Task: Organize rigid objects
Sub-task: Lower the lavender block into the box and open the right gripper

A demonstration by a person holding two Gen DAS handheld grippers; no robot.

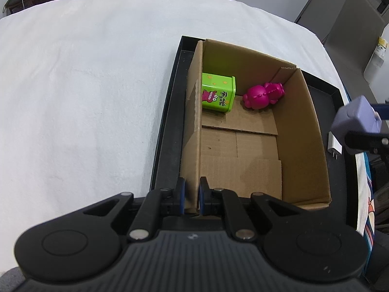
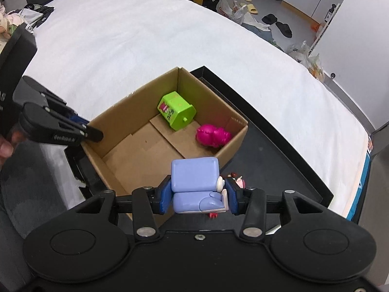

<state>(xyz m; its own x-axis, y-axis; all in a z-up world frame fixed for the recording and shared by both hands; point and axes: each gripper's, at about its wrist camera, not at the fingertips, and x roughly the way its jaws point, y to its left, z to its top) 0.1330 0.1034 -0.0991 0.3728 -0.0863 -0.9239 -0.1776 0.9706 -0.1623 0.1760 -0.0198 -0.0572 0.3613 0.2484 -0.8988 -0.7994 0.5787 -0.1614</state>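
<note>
An open cardboard box (image 1: 299, 131) (image 2: 116, 119) sits in a black tray (image 1: 167, 131) (image 2: 279, 150). Inside it lie a green toy box (image 1: 217, 92) (image 2: 176, 110) and a magenta figure (image 1: 263, 95) (image 2: 212, 135), both at the far end. My left gripper (image 1: 192, 194) (image 2: 90, 131) is shut on the box's left wall near its front corner. My right gripper (image 2: 198, 194) is shut on a lavender block toy (image 2: 194, 182) (image 1: 355, 119), held above the box's near right wall.
The tray rests on a white cloth-covered table (image 1: 85, 85) (image 2: 145, 36). A white charger plug (image 1: 334, 143) lies in the tray right of the box. A small pink-and-white figure (image 2: 237, 178) shows behind the lavender toy. Room clutter and slippers lie beyond the table.
</note>
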